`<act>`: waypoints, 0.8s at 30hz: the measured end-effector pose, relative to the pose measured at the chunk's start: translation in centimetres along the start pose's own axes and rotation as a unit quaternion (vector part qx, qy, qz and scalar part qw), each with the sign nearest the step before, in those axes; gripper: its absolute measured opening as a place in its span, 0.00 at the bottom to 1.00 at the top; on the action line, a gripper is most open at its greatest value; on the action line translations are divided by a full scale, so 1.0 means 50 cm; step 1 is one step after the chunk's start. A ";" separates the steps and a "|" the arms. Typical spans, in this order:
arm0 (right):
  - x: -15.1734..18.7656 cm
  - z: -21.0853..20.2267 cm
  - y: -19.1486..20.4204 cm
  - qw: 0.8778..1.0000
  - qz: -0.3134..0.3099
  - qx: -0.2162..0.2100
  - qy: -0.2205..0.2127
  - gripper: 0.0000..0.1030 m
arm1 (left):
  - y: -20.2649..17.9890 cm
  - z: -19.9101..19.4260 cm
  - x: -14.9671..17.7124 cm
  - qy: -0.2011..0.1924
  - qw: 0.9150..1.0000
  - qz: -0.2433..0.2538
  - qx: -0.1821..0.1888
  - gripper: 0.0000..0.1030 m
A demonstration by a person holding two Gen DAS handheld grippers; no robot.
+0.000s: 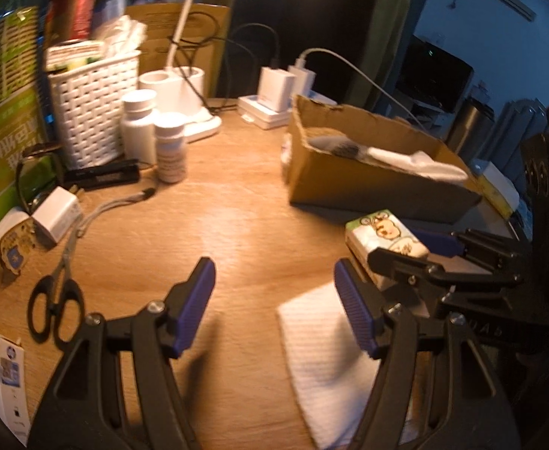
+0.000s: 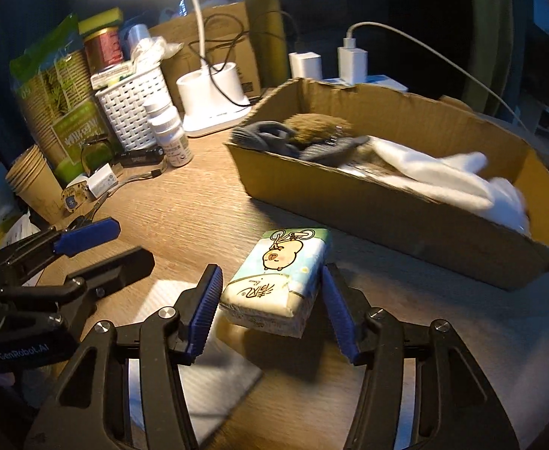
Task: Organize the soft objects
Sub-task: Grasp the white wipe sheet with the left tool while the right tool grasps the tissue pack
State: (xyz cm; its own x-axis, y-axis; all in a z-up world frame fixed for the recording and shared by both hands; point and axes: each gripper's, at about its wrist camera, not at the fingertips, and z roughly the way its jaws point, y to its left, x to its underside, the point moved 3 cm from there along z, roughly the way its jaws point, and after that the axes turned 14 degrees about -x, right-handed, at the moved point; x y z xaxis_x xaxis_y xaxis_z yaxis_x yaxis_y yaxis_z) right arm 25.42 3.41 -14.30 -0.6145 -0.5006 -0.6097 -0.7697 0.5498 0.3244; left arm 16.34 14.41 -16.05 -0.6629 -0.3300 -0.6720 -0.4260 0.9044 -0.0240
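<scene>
**Tissue pack lifted between the right jaws, box ahead to the right**

The right hand-held gripper [image 2: 270, 307] has the tissue pack [image 2: 274, 281] between its blue pads, raised off the counter [image 2: 199, 210] with a shadow beneath; the right pad presses its side, the left sits at its corner (a light hold, by my reading). The pack's long axis runs away from the gripper, toward the far right, where the cardboard box [image 2: 405, 221] already holds socks and a white cloth. The left hand-held gripper [image 1: 274, 307] hangs empty, jaws wide, over the white folded cloth [image 1: 323, 345], farther from the box.

Readable: "GenRobot.AI" on the left gripper's body; Chinese characters and a cartoon animal on the pack; the rest is too blurred.
</scene>
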 end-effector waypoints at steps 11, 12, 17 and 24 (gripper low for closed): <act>0.066 -0.071 -0.077 0.999 0.022 -0.003 -0.028 0.55 | -0.093 -0.007 0.046 0.021 0.998 0.052 0.009 0.65; 0.074 -0.077 -0.086 0.999 0.026 -0.001 -0.029 0.55 | -0.102 -0.007 0.052 0.024 0.998 0.058 0.010 0.65; 0.102 -0.099 -0.110 0.999 0.038 0.003 -0.032 0.55 | -0.132 0.002 0.076 0.041 0.996 0.084 0.004 0.66; 0.118 -0.112 -0.127 0.998 0.048 0.006 -0.039 0.56 | -0.151 0.004 0.088 0.038 0.993 0.112 -0.012 0.74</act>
State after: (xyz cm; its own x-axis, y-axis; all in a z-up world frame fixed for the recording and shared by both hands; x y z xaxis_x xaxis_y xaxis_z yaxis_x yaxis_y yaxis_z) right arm 25.70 -6.80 -15.89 -0.6701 -0.3917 -0.6305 -0.7052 0.6010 0.3762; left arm 16.77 6.16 -18.98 -0.7870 -0.1407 -0.6007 -0.2760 0.9511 0.1389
